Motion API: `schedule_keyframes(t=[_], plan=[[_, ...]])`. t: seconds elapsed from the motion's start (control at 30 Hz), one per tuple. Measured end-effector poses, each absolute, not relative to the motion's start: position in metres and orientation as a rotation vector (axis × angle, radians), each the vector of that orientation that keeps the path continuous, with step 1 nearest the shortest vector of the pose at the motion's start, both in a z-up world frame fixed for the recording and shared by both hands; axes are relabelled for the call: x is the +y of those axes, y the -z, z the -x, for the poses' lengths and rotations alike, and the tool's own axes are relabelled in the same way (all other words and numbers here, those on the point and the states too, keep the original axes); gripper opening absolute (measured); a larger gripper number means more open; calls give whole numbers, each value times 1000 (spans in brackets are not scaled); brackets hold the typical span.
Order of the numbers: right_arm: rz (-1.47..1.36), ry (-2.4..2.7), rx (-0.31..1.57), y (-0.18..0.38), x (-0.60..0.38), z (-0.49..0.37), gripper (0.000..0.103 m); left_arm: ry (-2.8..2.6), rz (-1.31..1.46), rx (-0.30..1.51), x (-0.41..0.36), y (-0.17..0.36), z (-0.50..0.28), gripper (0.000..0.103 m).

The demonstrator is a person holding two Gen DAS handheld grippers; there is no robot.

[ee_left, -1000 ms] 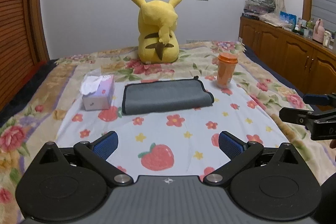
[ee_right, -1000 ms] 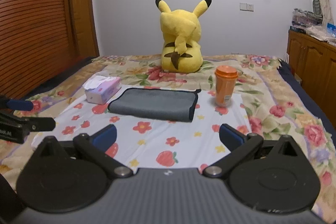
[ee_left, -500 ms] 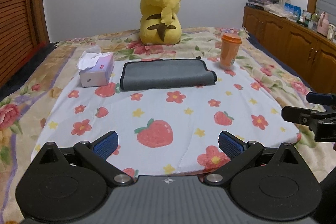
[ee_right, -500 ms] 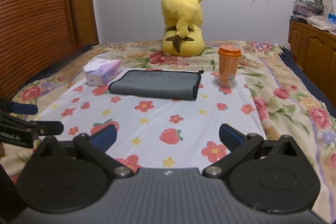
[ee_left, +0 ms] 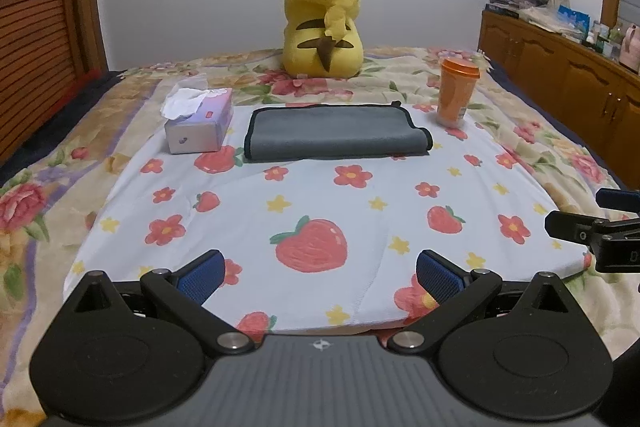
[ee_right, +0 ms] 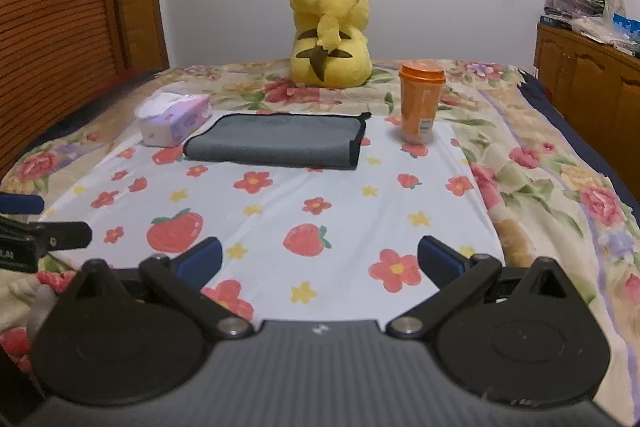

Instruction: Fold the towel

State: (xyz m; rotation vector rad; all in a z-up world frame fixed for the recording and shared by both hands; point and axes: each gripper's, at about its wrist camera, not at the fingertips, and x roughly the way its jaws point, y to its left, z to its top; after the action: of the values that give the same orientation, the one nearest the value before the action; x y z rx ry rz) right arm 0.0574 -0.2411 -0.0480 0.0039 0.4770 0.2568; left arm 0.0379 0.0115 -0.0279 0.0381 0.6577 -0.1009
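Left gripper (ee_left: 320,277): matte black housing with a ribbed grey central plate bearing a small four-point star mark. Two round black discs, each topped by a triangular cut-out lug, are set at either side. Black link arms are pinned with silver round-head screws. Fingers (ee_left: 202,275) are faced with blue textured pads. Right gripper (ee_right: 320,263): identical build, same silver pivots and blue pads. White lettering, partly legible, is seen on the black side bracket.

Two low wrist views from the bed's (ee_left: 60,155) near edge, facing the far wall, both sharing the grey towel (ee_left: 334,131).
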Motion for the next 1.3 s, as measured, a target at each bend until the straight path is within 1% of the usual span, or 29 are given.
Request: schedule_keyframes(t=[1.3], plan=[[-46, -218, 324, 37, -258, -42, 103, 72, -84, 473, 11, 8, -17, 103]])
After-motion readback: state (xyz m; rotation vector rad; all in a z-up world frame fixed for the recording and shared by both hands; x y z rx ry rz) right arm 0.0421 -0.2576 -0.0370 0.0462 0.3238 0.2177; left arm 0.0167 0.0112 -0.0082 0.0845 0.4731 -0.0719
